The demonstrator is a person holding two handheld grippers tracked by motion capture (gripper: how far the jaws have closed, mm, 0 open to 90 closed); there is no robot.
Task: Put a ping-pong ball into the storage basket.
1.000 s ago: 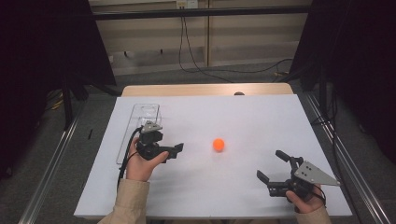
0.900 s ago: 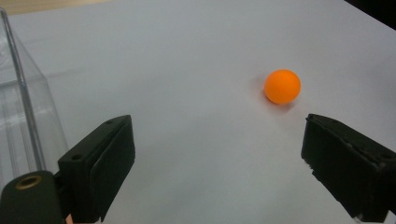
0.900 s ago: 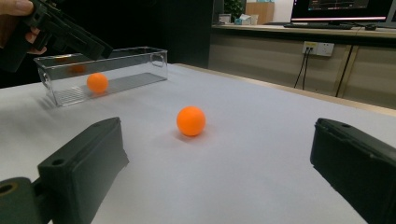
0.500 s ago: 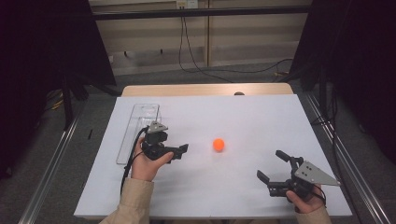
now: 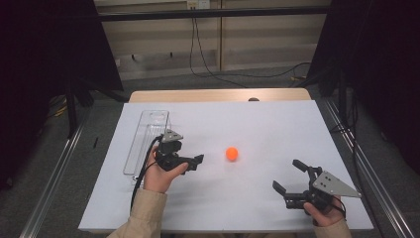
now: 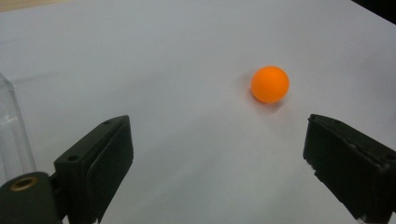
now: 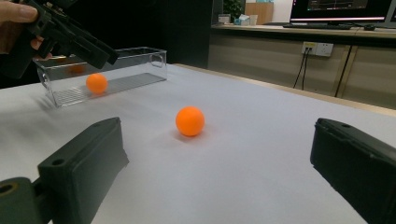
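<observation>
An orange ball (image 5: 232, 153) (image 6: 270, 84) (image 7: 190, 121) lies loose on the white table top. My left gripper (image 5: 193, 157) (image 6: 219, 135) is just left of the ball, pointing at it, jaws open and empty. The ball sits a short way beyond the jaw tips, toward the right jaw. My right gripper (image 5: 287, 174) (image 7: 217, 135) hovers near the front right of the table, open with nothing between its jaws, and faces the ball from farther off. A second orange ball (image 7: 96, 83) rests inside a clear box (image 5: 146, 141) (image 7: 112, 70).
The long clear box stands at the table's left, right behind my left hand (image 5: 161, 176), and its wall (image 6: 11, 126) shows in the left gripper view. The white sheet (image 5: 277, 124) covers the table. Dark stands and cables lie beyond the far edge.
My left gripper has drifted a little to the right, toward the loose ball. The right gripper and both balls have stayed where they were.
</observation>
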